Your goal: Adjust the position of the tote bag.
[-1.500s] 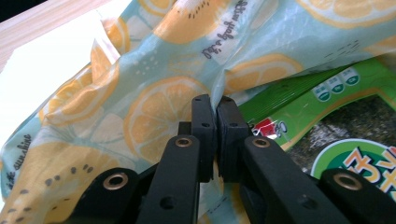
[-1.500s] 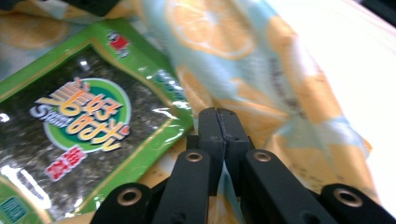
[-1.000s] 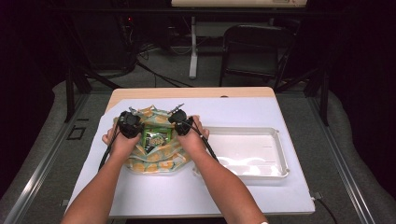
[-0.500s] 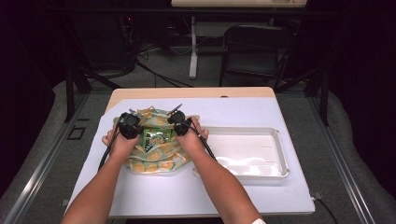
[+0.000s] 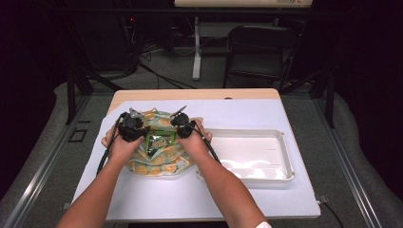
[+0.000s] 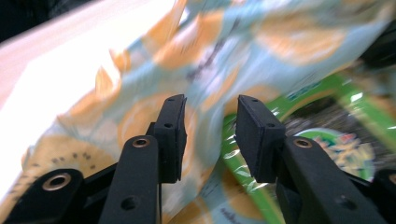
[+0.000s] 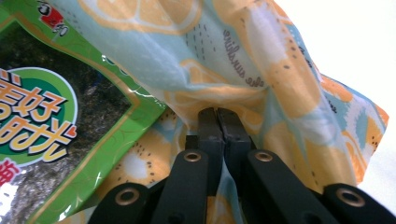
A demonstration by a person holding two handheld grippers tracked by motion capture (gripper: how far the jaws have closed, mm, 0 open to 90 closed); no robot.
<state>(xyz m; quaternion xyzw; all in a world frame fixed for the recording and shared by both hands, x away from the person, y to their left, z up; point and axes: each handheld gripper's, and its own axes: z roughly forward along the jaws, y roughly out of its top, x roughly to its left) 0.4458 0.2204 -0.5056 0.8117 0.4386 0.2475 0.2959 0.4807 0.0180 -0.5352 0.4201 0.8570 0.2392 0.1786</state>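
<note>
Seen from above: a pale wooden table (image 5: 199, 94) draped with a white sheet (image 5: 247, 118), and on the left half of that sheet a crumpled fabric bag printed with orange citrus slices on light blue (image 5: 159, 164). Lying in the bag's open mouth, a glossy green snack packet with a dark window and red-and-yellow lettering (image 5: 159, 140), between the two hands. To the right, just beside the bag, a shallow white rectangular plastic tray (image 5: 280, 142), sitting flat on the sheet. Left gripper (image 5: 129, 127) held over the bag's left rim, right gripper (image 5: 183, 124) over its right rim, forearms entering from the bottom edge. In the left gripper view: black jaws apart with a clear gap, having just been opening; a fold of the printed cloth (image 6: 205, 70) showing through the gap, pads not pressing on it, green packet (image 6: 327, 126) off to the right beyond; picture somewhat blurred. In the right gripper view: left and right pads (image 7: 208, 122) drawn tight together, pinching a gathered fold of the citrus fabric (image 7: 261, 60), cloth bunched and pulled up at the grip; green packet (image 7: 51, 126) lying to the left under the raised edge, touching the fabric. Behind the table, a dark folding chair (image 5: 259, 52) on grey floor.
</note>
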